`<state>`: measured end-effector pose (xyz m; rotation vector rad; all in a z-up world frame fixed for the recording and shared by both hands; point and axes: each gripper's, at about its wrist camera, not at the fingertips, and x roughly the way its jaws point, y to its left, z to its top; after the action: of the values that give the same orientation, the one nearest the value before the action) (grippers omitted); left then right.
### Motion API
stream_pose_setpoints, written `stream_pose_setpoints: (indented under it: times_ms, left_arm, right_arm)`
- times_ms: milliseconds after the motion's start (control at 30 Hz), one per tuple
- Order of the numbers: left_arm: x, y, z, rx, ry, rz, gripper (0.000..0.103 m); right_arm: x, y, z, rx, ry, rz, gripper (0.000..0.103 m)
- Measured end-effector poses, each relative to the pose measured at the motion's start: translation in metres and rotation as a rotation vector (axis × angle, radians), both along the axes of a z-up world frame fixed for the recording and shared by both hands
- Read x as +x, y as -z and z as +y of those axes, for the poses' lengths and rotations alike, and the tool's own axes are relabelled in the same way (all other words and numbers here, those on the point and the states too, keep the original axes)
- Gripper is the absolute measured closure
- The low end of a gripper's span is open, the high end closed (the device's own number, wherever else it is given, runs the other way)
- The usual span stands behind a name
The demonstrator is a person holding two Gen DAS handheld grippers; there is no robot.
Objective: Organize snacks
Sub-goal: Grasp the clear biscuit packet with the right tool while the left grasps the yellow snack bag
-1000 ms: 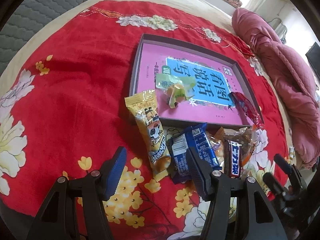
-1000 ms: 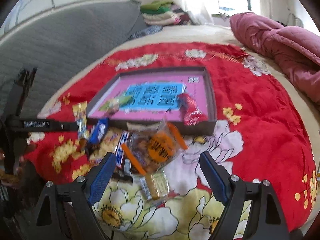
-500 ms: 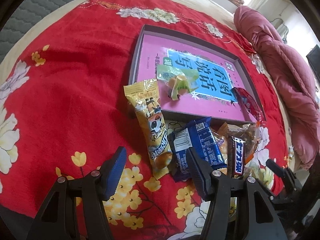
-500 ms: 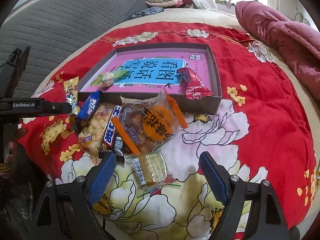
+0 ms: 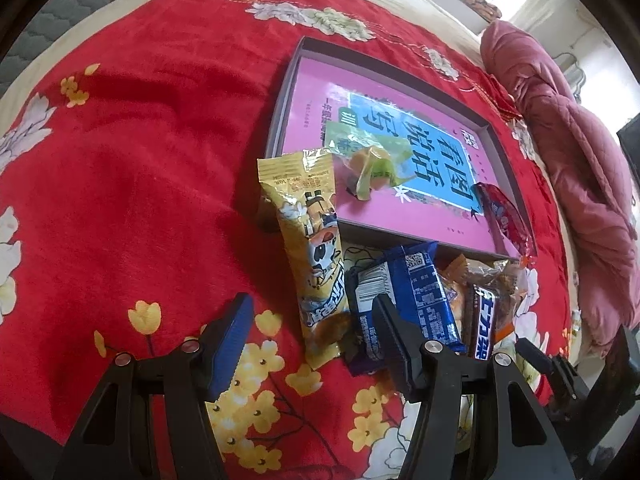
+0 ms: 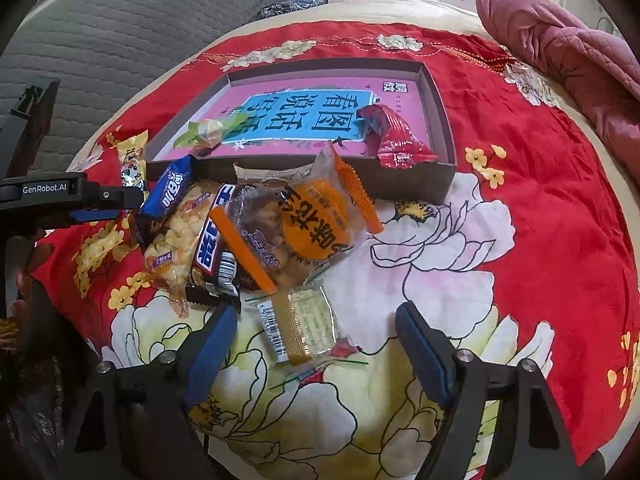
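Presently the right gripper (image 6: 316, 336) is closing, jaws wide and empty, the small clear biscuit packet (image 6: 298, 328) lying between them on the red blanket (image 6: 540, 184). The left gripper (image 5: 312, 330) stands open, empty, over the yellow packet (image 5: 316, 256). Remaining snacks are heaped just beside the box (image 6: 440, 112).

right claw (image 6: 316, 344): lower, nearer small clear packet (image 6: 298, 326) | jaws closing, packet between, untouched
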<state>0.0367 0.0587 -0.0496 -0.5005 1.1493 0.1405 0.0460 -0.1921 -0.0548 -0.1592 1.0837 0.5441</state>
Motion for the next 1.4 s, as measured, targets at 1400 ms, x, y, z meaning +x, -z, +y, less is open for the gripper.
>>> stream_pose_setpoints:
  times_ms: [1400]
  left_arm:
    - [0.007, 0.006, -0.002, -0.036, 0.030, -0.059, 0.077]
  right_arm:
    - [0.009, -0.008, -0.019, 0.104, 0.064, 0.006, 0.065]
